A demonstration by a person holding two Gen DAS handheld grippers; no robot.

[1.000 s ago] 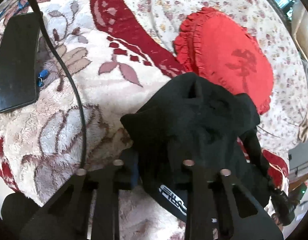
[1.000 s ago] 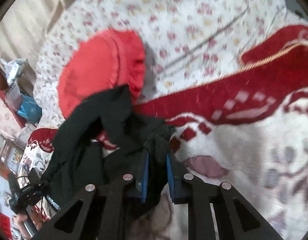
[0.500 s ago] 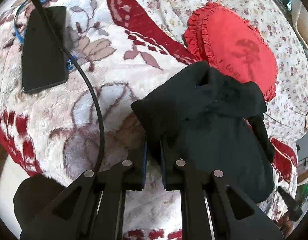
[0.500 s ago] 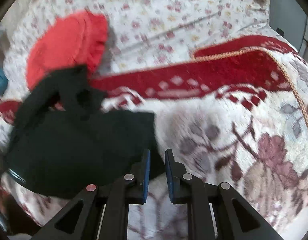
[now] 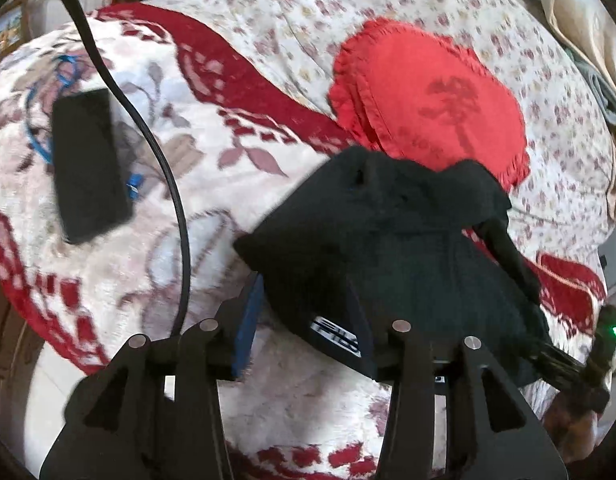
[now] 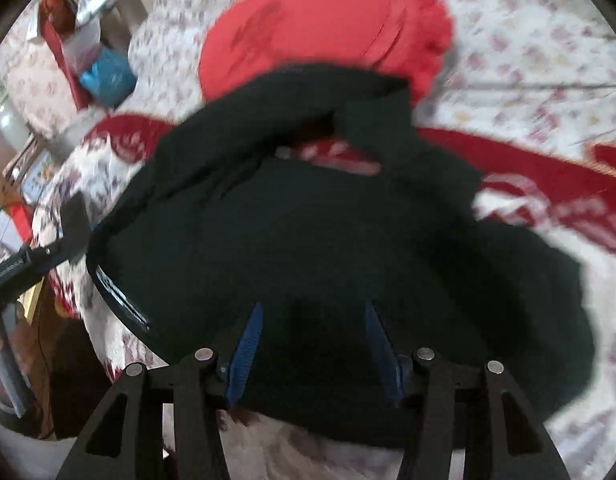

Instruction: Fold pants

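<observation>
Plush floral blanket (image 5: pixel 211 208) w/ red border covers the bed; behind it a flowered sheet (image 5: pixel 308 12) and a red frilled heart cushion (image 5: pixel 428 100). Black pants (image 5: pixel 388 240) lie bunched in a compact heap on the blanket, far edge overlapping the cushion's lower rim, waistband label facing the near side. Looks like at least one fold is in, but the bundle is lumpy w/ a loose leg or strap trailing off to the right, so tidying and prob. another fold remain. Off to the left, well apart: a black phone-like slab (image 5: pixel 87 164) w/ a blue cord. Left gripper (image 5: pixel 303 320) is opening, jaws straddling the waistband edge, pads not pressing as far as I can see. Right gripper (image 6: pixel 314 344) is opening too, blue pads spread above the cloth, nothing clamped.
</observation>
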